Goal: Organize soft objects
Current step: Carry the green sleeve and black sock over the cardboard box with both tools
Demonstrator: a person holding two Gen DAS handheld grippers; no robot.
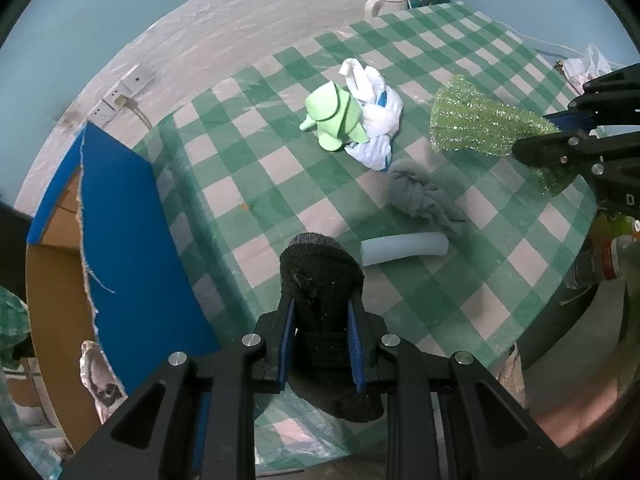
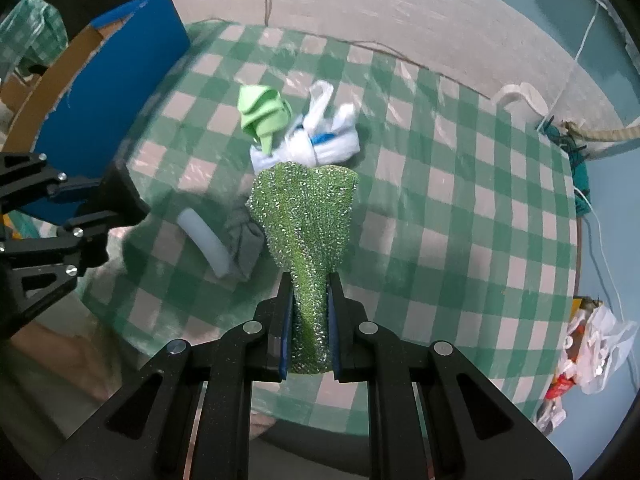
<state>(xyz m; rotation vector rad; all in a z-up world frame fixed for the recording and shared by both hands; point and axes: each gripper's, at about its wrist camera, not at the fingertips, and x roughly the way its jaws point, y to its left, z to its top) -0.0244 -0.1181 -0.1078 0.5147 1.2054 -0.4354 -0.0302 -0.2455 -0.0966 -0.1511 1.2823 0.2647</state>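
My left gripper (image 1: pixel 321 304) was clamped on a black knitted sock (image 1: pixel 320 276); the sock's rounded end stuck out past the fingertips, the rest hung down between the blue pads. My right gripper (image 2: pixel 310 304) was clamped tight on a glittery green mesh scrubbing cloth (image 2: pixel 306 216), which fanned out wide ahead of its tips and was pinched narrow between the pads. Both grippers pointed steeply down at the table with the green-and-white checked cloth (image 1: pixel 460 312), and both loads were off it.

Ahead of the left gripper, just beyond the sock, lay a pale blue foam tube (image 1: pixel 404 252), with a crumpled grey cloth (image 1: pixel 424 196) touching its far end. Further ahead sat a light green folded foam piece (image 1: pixel 332 116) against a knotted white-and-blue plastic bag (image 1: pixel 376 120).

Left of the left gripper stood a cardboard box with a blue outer face (image 1: pixel 132 216), at the table's edge. The right gripper showed at the right edge of the left view, and its green cloth hung well apart from the sock.
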